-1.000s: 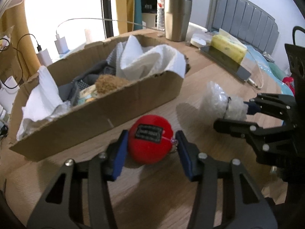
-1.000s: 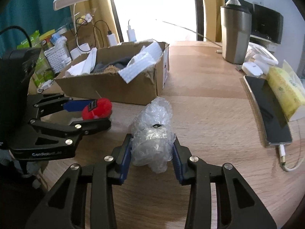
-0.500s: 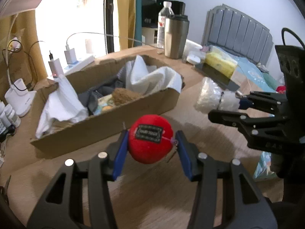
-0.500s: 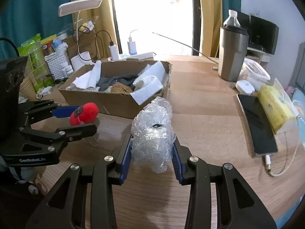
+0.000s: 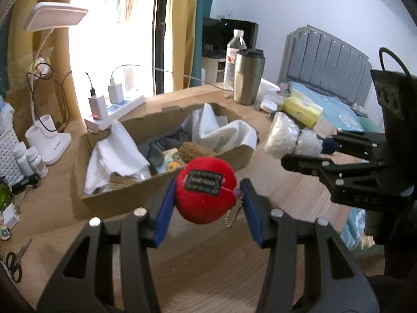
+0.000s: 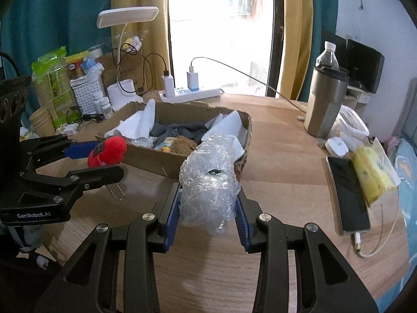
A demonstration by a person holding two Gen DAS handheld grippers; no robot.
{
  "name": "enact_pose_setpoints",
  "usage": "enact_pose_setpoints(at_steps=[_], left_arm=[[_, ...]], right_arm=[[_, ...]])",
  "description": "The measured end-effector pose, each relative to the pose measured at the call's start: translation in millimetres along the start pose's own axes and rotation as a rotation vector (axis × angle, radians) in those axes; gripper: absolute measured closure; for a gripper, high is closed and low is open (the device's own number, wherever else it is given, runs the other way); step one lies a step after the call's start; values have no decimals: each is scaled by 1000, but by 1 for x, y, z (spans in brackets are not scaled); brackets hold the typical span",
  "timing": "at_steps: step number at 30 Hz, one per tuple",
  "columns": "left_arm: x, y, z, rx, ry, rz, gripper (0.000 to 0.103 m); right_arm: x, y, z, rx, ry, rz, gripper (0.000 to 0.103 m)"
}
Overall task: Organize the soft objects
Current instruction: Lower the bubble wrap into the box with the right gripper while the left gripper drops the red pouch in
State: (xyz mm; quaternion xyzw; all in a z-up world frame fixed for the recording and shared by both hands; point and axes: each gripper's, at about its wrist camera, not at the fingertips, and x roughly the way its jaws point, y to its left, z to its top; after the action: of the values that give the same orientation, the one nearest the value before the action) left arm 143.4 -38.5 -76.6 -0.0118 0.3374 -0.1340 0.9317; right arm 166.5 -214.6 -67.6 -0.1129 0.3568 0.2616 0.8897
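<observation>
Gripping a round red plush ball w/ black label (image 5: 204, 194) across its middle, the left gripper (image 5: 206, 203) holds it clear of the wooden desk (image 6: 281, 156), near the open cardboard box (image 5: 125, 198). Right gripper (image 6: 208, 206) clamps a crumpled clear bubble-wrap wad (image 6: 208, 180). Both loads probably light, squashy, non-fragile; bead chain (image 5: 232, 217) dangles, may snag box rim.
</observation>
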Motion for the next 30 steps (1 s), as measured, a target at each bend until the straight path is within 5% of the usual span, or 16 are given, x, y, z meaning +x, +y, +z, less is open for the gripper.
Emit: enact_pose_setpoints(at_steps=[30], left_arm=[[3, 40, 37, -25, -54, 35, 52]], right_arm=[[24, -15, 53, 37, -67, 1, 63]])
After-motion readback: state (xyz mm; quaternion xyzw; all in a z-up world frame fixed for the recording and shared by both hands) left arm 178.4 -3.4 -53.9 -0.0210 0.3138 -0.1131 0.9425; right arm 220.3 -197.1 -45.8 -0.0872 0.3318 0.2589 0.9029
